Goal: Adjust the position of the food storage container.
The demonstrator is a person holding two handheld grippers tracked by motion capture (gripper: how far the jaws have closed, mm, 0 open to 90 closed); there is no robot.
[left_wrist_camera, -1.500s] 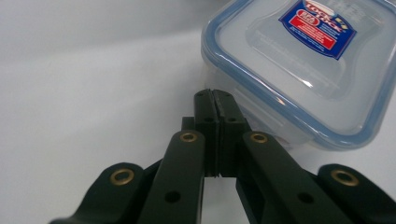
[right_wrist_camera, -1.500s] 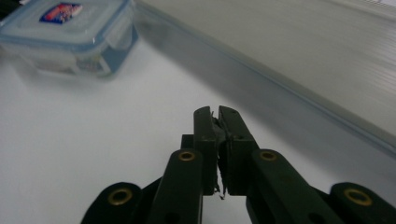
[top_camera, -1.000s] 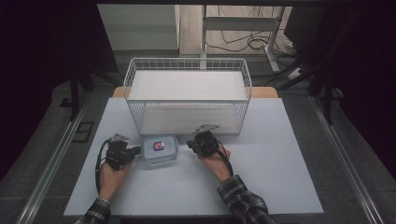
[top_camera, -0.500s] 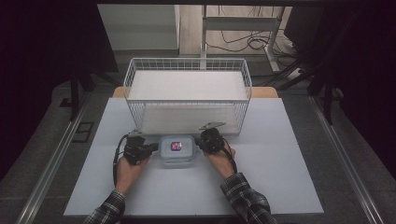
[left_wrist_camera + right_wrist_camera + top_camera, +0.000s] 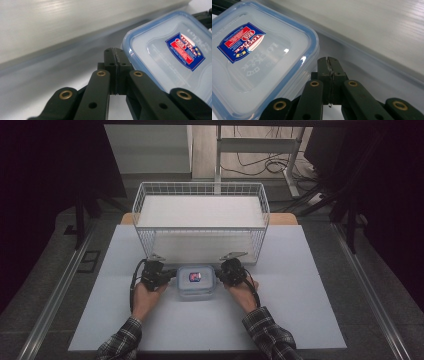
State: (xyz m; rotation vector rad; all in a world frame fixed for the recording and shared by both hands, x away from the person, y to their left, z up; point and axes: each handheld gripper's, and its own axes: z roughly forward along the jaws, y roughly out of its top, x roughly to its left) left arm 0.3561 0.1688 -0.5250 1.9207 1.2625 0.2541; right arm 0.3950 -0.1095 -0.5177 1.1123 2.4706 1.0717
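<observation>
Between your two claws sits the lidded plastic container (image 5: 196,281), on the worktop (image 5: 300,320) just near of the wire basket (image 5: 200,220).
- Left claw (image 5: 161,276): jaws together, empty, flank against the container's left side.
- Right claw (image 5: 226,274): jaws together, empty, against its right side.
- Purpose, as judged: squeezing the box from both sides to move it.
- Hands: low, forearms angled inward from the near edge.

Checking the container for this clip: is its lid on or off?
On: the blue-rimmed lid sits flat over the plastic container.
</observation>
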